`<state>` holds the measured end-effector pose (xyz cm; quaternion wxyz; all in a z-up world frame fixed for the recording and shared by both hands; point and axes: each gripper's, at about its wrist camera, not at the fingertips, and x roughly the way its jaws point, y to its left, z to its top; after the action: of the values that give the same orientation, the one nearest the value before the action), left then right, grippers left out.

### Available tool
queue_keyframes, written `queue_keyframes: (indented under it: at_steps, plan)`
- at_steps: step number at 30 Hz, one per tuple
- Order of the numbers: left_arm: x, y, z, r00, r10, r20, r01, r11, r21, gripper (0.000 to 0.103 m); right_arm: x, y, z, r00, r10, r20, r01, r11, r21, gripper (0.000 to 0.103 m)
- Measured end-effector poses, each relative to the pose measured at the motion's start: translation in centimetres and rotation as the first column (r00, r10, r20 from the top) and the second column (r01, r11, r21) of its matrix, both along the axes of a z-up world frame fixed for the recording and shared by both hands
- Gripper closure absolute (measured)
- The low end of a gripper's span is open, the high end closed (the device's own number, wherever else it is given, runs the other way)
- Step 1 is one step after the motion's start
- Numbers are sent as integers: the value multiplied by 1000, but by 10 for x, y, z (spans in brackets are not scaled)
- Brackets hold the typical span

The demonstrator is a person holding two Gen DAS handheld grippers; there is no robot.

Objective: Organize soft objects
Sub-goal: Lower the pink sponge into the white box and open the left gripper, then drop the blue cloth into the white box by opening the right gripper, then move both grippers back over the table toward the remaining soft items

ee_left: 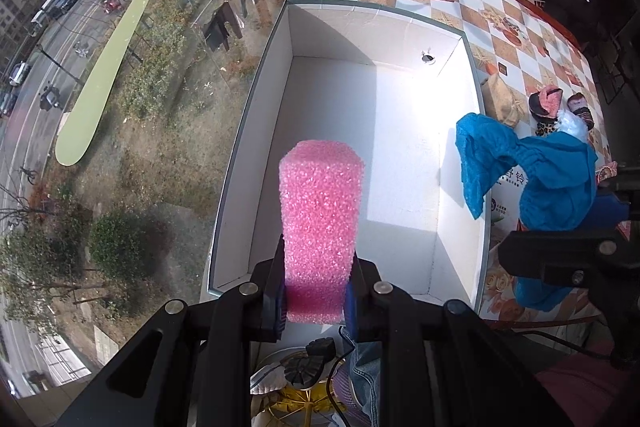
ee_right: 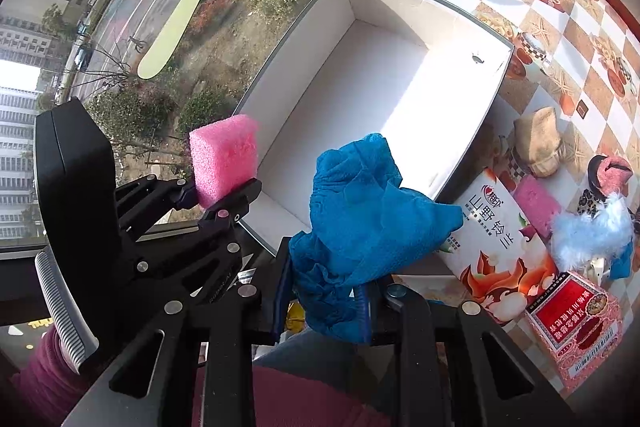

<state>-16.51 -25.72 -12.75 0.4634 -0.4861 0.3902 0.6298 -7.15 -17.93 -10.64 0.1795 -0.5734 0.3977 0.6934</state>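
From the left wrist we see our left tool (ee_left: 314,301) clenched on the sponge (ee_left: 320,227) over the box (ee_left: 460,39) — a slack grip drops it outside. From the right wrist, our right tool (ee_right: 324,291) grasps the cloth (ee_right: 360,219) — its tail may snag the rim.

Left claw (ee_left: 314,303): pointed steeply downward, jaws pressed against the two sides of a pink foam block (ee_left: 320,227) near its lower end; the block stands up past the fingertips.
Left claw from the right wrist view (ee_right: 224,195): at the left, black linkage and a ribbed grey handle visible, with a magenta sleeve (ee_right: 44,367) beneath it.
Right claw (ee_right: 324,303): also pointed steeply downward, blue-padded jaws clamped on a bunched blue cloth (ee_right: 360,223) that spills over the fingertips.
Relation: the two claws are side by side, apart, not touching.
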Motion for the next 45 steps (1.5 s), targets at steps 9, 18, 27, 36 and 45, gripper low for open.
queue_keyframes:
  at_steps: [9,18,27,36,45]
  plan:
    - [1,0,-1,1000,-8,-7,8,1000,-3,79,-1,-1,1,1000,6,-7,-5,1000,7,74]
    - [0,-2,4,999,-5,-31,5,1000,31,16,-2,2,7,1000,-4,-22,5,999,37,24]
    - [-1,6,0,1000,23,5,-23,1000,19,0,14,14,5,997,-82,14,81,996,28,0]
    - [9,9,5,1000,2,-14,-2,1000,16,0,22,12,5,996,-93,16,92,995,24,0]
    - [15,10,9,1000,-15,-26,15,1000,4,0,24,10,14,996,-68,55,61,991,120,0]
